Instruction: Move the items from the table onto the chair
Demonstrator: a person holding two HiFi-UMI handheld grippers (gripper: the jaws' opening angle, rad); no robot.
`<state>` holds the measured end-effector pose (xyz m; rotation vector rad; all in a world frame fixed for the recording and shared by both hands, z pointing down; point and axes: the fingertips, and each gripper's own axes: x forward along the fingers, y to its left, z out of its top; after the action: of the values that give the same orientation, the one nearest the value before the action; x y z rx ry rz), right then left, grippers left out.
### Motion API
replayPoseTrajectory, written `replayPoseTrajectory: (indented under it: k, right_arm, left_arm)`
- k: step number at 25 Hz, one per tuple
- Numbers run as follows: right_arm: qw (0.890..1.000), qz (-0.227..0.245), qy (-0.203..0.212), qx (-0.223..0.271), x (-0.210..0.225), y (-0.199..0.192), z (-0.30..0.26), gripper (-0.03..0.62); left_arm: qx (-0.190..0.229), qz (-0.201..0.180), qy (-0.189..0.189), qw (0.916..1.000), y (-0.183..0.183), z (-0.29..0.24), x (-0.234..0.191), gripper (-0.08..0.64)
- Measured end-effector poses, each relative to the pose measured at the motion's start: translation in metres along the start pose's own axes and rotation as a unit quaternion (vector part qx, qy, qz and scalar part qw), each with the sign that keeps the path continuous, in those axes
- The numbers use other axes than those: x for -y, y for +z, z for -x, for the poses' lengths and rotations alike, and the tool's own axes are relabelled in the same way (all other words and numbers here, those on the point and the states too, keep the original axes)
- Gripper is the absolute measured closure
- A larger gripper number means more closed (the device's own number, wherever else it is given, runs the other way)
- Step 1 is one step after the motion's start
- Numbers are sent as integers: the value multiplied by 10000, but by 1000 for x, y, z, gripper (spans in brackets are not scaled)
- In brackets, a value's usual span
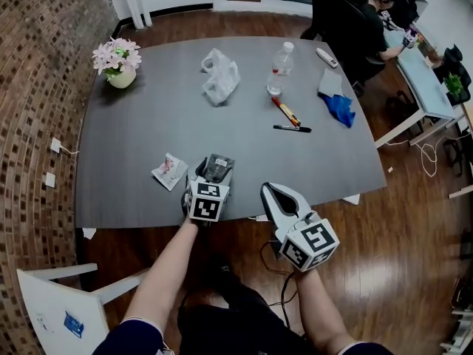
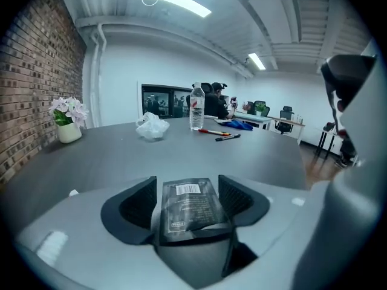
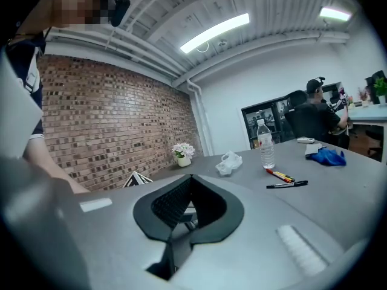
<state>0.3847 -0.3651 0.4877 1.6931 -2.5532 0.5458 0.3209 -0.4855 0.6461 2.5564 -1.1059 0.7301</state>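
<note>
A dark foil packet [image 1: 219,168] with a white barcode label lies on the grey table [image 1: 140,132] near its front edge. My left gripper [image 1: 214,174] stands open around it. In the left gripper view the packet [image 2: 188,209] lies flat between the spread jaws of the left gripper [image 2: 186,189], and the pads do not press on it. My right gripper [image 1: 278,195] is shut and empty, hanging just off the table's front edge. Its jaws meet in the right gripper view [image 3: 189,181]. The white chair [image 1: 55,302] stands at the lower left, beside the person's left arm.
A small white and pink pouch [image 1: 170,171] lies left of the packet. Farther back are a crumpled plastic bag [image 1: 219,75], a water bottle [image 1: 279,69], pens [image 1: 286,112], a black marker [image 1: 292,129], a blue cloth [image 1: 340,108], a remote [image 1: 327,58] and a flower pot [image 1: 118,63]. A seated person [image 1: 380,21] is at the far right.
</note>
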Motion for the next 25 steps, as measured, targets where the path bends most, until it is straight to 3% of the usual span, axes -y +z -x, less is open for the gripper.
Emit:
replayPoseTrajectory:
  k: [8, 12, 16, 20, 25]
  right_arm:
    - [9996, 119, 245, 66, -24, 11, -8, 591]
    - [9980, 268, 547, 167, -55, 21, -18, 591]
    - [9942, 413, 959, 250, -103, 29, -27, 591]
    - [9850, 626, 1581, 308, -168, 38, -40, 591]
    - [9655, 860, 2435, 344, -271, 40, -52, 591]
  left_arm:
    - [586, 82, 19, 9982, 37, 47, -7, 255]
    - [1393, 412, -65, 9894, 69, 104, -23, 500]
    - [2002, 458, 20, 9787, 93, 172, -42, 548]
    - [2482, 632, 431, 9657, 99, 255, -71, 548]
    - [2679, 709, 1237, 9528, 67, 365, -116, 548]
